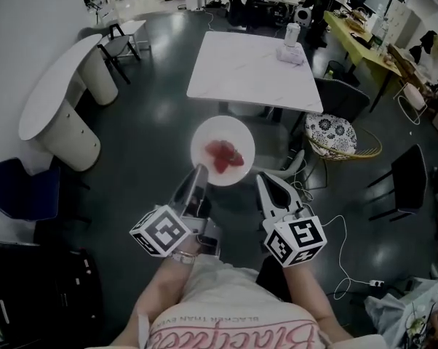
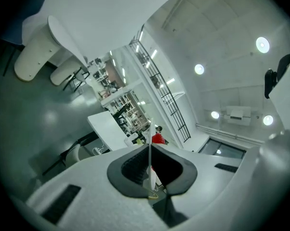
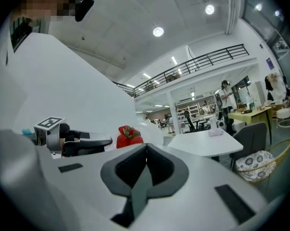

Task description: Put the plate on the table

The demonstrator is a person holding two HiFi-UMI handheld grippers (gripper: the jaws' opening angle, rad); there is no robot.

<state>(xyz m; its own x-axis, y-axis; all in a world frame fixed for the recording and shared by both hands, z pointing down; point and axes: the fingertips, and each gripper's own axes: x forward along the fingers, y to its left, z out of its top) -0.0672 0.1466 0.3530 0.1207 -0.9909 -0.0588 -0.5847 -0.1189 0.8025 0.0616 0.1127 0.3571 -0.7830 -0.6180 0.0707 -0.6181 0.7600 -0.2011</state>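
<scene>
Head view: the left gripper point(image 1: 199, 170) pinches the near-left rim of the white plate point(image 1: 205, 138). The plate hangs over the dark floor point(image 1: 153, 122), short of the white counter point(image 1: 237, 67) ahead. Red strawberries point(image 1: 225, 156) lie on the plate. The right gripper point(image 1: 263, 179) sits just beside the plate's near-right rim.

Left gripper view: the fingers clamp the plate's rim, seen edge-on as a thin white line between them.

Right gripper view: the fingers are pressed together with nothing between them. The strawberries and the left gripper show to their left, the counter ahead to the right.
</scene>
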